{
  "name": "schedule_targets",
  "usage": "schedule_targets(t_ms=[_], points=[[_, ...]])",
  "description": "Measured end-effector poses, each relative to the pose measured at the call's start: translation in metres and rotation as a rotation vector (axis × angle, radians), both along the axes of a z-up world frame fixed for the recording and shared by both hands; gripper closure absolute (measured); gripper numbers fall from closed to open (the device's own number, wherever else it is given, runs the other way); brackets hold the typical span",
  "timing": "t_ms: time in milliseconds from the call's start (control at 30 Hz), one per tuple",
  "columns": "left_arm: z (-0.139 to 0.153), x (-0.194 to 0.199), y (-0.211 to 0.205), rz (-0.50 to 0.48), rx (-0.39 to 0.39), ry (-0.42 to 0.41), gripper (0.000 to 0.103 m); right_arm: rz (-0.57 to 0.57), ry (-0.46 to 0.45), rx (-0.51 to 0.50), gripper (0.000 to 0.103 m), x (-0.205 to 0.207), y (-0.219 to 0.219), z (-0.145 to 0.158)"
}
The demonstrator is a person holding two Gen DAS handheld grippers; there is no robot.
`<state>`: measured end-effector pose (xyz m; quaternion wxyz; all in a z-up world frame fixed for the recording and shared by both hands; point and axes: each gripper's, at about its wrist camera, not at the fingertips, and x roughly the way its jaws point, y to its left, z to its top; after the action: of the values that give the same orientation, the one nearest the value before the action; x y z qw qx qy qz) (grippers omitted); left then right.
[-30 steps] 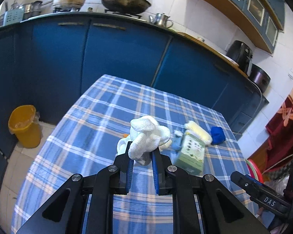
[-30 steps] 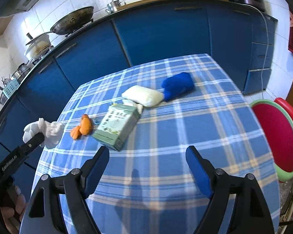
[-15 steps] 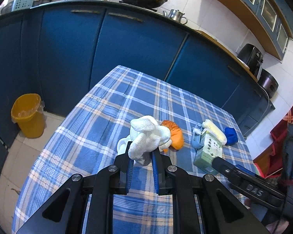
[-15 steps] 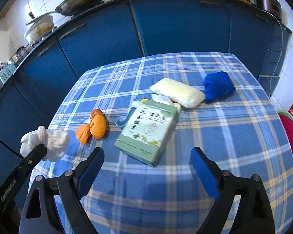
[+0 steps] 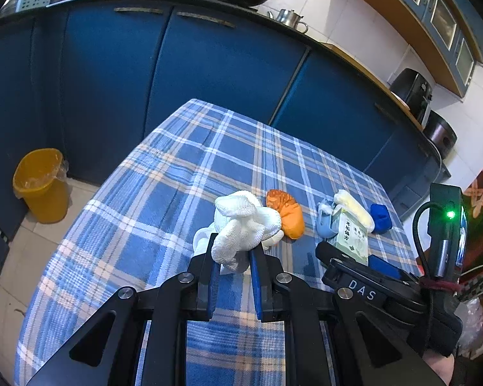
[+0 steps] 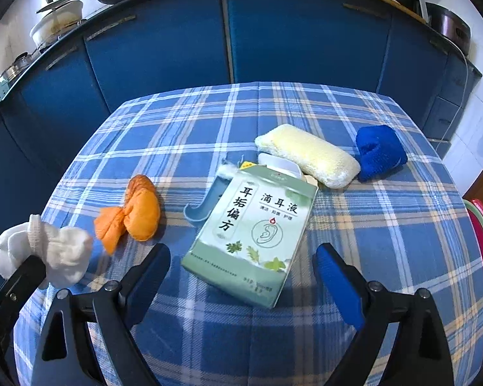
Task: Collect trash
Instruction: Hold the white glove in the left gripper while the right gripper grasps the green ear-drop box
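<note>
Cardboard of the ear-drop box (image 6: 252, 241), judged light but crushable, is best pinched across its long edges by the wide-open right gripper (image 6: 241, 267), while the white knitted wad (image 5: 241, 228) is clamped in the left gripper (image 5: 232, 257).

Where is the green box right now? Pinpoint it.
In the right wrist view the green box lies flat on the plaid tablecloth, centred just ahead of the open right claw, between the orange bundle and the cream sponge.

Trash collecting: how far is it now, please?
Nothing looks binned yet. The left gripper holds the white cloth wad. The right gripper is open before the green box. Orange wad, yellow sponge and blue cloth remain.
</note>
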<state>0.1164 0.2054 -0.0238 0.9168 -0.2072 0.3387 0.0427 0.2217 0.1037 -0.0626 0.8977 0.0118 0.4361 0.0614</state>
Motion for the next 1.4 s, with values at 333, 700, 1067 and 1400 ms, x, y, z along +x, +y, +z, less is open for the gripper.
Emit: schedule_targets(t_ms=[333, 700, 1067, 1400], points=[[0.005, -0.007, -0.012, -0.02, 0.013, -0.005, 0.086, 0.024, 0.017, 0.009, 0.035, -0.012, -0.013, 0.0], [0.011, -0.015, -0.032, -0.044, 0.033, -0.002, 0.086, 0.021, 0.021, 0.04, 0.037, -0.039, -0.044, 0.004], [0.014, -0.018, -0.048, -0.074, 0.046, -0.002, 0.086, 0.031, -0.022, 0.063, 0.041, -0.066, -0.063, 0.02], [0.019, -0.031, -0.062, -0.092, 0.057, -0.016, 0.086, 0.043, -0.083, 0.073, 0.041, -0.094, -0.074, 0.038]])
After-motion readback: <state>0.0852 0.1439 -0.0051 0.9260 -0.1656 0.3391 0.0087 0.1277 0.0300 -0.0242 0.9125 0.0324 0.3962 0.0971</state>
